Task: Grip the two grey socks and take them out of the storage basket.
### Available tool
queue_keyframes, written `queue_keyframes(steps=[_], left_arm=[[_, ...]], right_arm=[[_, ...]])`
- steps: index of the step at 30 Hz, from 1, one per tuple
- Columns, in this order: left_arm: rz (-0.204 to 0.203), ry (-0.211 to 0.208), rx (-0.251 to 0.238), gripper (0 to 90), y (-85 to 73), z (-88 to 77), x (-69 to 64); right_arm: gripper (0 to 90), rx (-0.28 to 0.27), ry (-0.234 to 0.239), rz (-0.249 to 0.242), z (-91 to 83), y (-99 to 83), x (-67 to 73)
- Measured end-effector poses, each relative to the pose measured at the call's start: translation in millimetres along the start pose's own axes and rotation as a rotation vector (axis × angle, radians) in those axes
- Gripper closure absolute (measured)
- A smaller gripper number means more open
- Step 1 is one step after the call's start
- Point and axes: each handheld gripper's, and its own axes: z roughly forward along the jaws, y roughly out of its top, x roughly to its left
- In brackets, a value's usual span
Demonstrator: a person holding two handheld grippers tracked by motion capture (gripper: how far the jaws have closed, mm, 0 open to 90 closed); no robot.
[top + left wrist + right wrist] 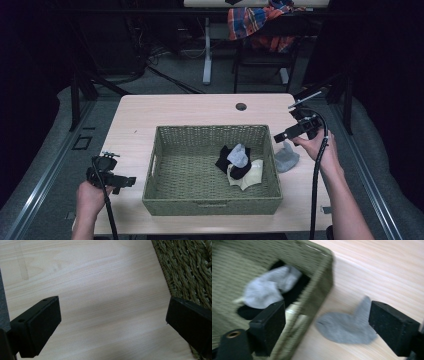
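Note:
A green woven basket (212,205) stands in the middle of the table. Inside it, near the right wall, lie a black sock (223,161), a light grey sock (239,155) and a cream sock (250,176) in a heap. A darker grey sock (286,159) lies flat on the table just right of the basket. My right gripper (287,134) hovers above that sock, open and holding nothing. In the right gripper view the grey sock (347,327) lies between the jaws beside the basket wall (322,282). My left gripper (125,181) is open, left of the basket, over bare table (100,290).
The table's near-left edge is under my left hand. A cable hole (241,106) sits at the table's back. Behind the table stand a chair with a plaid cloth (255,22) and another table's leg (207,50). The basket wall (190,270) is close to the left gripper's right jaw.

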Motion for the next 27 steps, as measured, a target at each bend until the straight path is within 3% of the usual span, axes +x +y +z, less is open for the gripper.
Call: queue_keyframes(steps=[6,10,14,27], left_arm=[[0.001,0.0,-0.001,0.1,0.2,0.1,-0.3],[0.005,-0.001,0.0,0.1,0.5,0.3,-0.8],[0.006,0.003,0.0,0.1,0.6,0.4,-1.2],[0.003,0.006,0.001,0.1,0.4,-0.1,-0.9]], right_arm=[[1.8,-0.002,0.037,-0.067,-4.0,7.9,25.1],[0.3,0.012,0.041,-0.118,0.1,12.9,40.1],[0.1,0.011,0.073,-0.138,7.8,17.0,55.0],[0.0,0.087,0.11,-0.196,35.4,25.4,71.2]])
